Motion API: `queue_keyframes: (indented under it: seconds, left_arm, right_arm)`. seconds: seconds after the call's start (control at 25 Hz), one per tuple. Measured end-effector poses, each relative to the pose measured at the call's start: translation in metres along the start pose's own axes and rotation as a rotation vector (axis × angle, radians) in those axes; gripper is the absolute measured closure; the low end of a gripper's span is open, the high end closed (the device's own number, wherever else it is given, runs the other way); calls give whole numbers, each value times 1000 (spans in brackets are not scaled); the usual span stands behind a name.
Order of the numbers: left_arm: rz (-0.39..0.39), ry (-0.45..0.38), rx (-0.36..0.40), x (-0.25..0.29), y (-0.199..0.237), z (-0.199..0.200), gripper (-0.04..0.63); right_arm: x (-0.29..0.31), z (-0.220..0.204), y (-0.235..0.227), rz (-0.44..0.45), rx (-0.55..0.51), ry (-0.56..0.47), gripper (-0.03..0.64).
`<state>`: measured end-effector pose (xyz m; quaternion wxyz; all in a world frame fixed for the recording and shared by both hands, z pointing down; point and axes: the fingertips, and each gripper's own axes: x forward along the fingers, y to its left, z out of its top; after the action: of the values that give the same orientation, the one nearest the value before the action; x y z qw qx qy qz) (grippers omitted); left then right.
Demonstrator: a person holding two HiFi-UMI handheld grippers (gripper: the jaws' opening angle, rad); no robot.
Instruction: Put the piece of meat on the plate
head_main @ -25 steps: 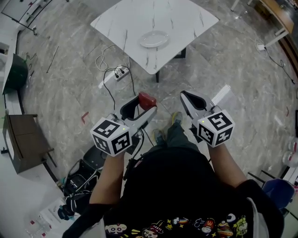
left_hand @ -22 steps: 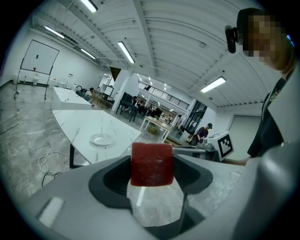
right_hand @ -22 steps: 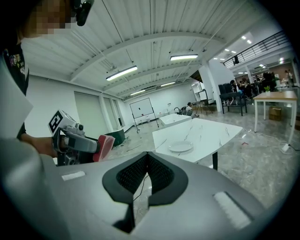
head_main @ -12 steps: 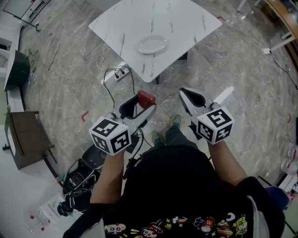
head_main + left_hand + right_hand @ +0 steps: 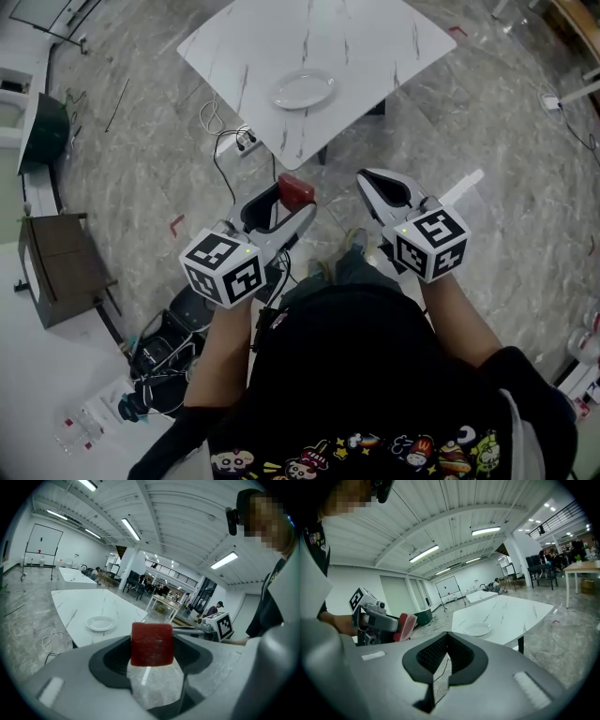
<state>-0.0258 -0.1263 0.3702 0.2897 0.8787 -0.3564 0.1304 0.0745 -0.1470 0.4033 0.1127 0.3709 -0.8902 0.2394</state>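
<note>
A grey marbled floor (image 5: 506, 187) fills most of the head view. On it stands a white veined tabletop (image 5: 375, 42), well ahead of the person (image 5: 347, 375). The person wears a dark top and holds both claws out above the floor, short of the tabletop's near corner. The left claw (image 5: 291, 199) is clamped on the piece of meat (image 5: 296, 188), a red block. In the left gripper view the block sits squarely between the two jaws, its upper part standing clear of them. The right claw (image 5: 372, 185), near the left one, has its jaws drawn together with nothing between them. A white plate (image 5: 303, 90) rests on the tabletop near that corner, well apart from the piece of meat.
</note>
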Motion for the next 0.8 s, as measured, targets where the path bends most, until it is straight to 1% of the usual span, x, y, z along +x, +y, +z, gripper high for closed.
queue_keyframes:
  seconds: [0.2,0.44,0.64,0.8]
  left_arm:
    - [16,14,2,18,0,4,202]
    - [22,32,14,31,5,7,202]
    - [35,62,50,44,34,12,203]
    - [37,126,109,62,63,15,202]
  right_arm:
    - [4,1,-10,30,7,-1,592]
    - [8,2,-13,51,12,9,592]
    - [21,8,-18,42,12,15,592]
    - [26,15,-28,4,24,14,592]
